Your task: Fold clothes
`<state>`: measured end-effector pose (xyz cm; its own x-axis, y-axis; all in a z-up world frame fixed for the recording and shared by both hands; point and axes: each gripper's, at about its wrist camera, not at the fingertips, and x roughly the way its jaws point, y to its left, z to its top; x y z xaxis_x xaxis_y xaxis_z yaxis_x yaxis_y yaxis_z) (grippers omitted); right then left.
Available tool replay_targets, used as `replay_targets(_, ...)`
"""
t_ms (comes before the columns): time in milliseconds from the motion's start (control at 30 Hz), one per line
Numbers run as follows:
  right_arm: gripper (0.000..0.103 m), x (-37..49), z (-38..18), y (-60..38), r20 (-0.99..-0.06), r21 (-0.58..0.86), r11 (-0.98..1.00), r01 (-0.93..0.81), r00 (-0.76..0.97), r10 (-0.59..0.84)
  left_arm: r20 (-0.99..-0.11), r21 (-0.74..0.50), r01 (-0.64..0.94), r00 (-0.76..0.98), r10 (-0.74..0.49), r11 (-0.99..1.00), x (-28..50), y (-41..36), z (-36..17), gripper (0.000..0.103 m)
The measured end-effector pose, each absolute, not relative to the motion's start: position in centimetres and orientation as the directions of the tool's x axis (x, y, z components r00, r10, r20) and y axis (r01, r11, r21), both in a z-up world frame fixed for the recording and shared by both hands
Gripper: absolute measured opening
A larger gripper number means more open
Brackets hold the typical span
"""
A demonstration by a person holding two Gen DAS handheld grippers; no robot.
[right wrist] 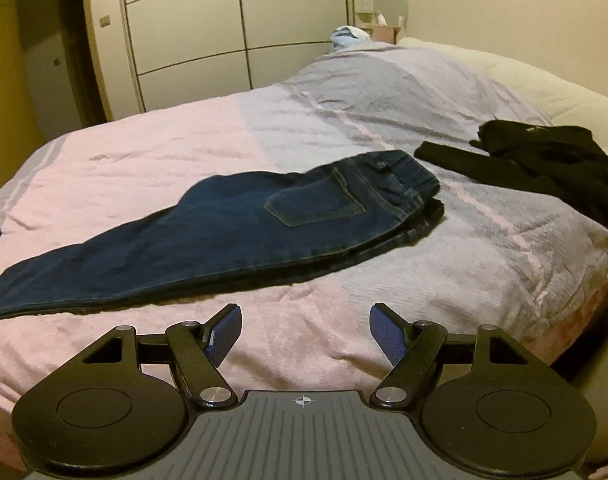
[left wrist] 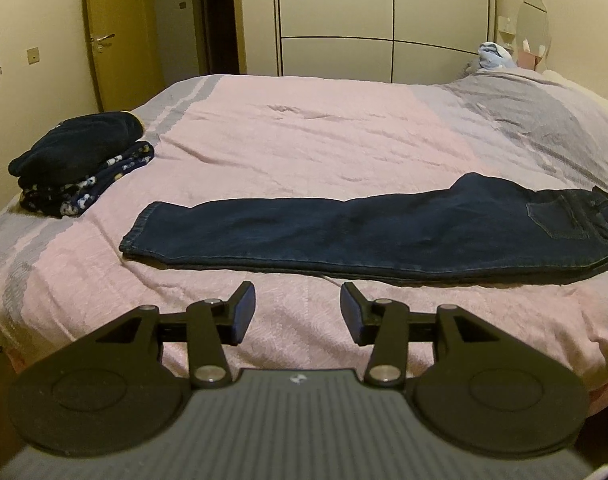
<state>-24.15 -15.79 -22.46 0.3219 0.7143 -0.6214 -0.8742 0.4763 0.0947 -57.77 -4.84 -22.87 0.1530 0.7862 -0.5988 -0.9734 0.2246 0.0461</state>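
Dark blue jeans lie flat on the bed, folded lengthwise leg on leg, cuffs at the left and waistband at the right. In the right wrist view the jeans show the back pocket and waistband. My left gripper is open and empty, above the bedspread just short of the jeans' near edge. My right gripper is open and empty, also just short of the jeans' near edge, below the seat part.
A stack of folded dark clothes sits on the bed's left side. A crumpled black garment lies at the right near the pillow. The pink and grey bedspread covers the bed. A wardrobe and door stand behind.
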Motion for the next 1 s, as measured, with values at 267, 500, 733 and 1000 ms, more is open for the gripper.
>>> replay_targets(267, 0.074, -26.5, -22.4, -14.7, -0.620, 0.087, 0.409, -0.909, 0.271, 0.736, -0.609, 0.033, -0.983, 0.124, 0.784, 0.181, -59.8, -4.9, -23.2, 0.043)
replay_targets(500, 0.074, -28.7, -23.0, -12.7, -0.631, 0.066, 0.338, -0.939, 0.223, 0.743, -0.623, 0.025, -0.991, 0.086, 0.777, 0.130, -62.1, -4.0, -23.8, 0.043)
replay_targets(733, 0.074, -29.2, -24.4, -10.3, -0.652, 0.058, 0.310, -0.949, 0.200, 0.732, -0.651, -0.027, -0.996, 0.078, 0.755, 0.080, -64.4, -2.0, -25.0, 0.043)
replay_targets(1000, 0.074, -24.1, -27.3, -7.8, -0.697, 0.112, 0.425, -0.898, 0.234, 0.678, -0.587, -0.559, -0.826, 0.338, 0.736, -0.066, -72.1, 4.2, -28.9, 0.039)
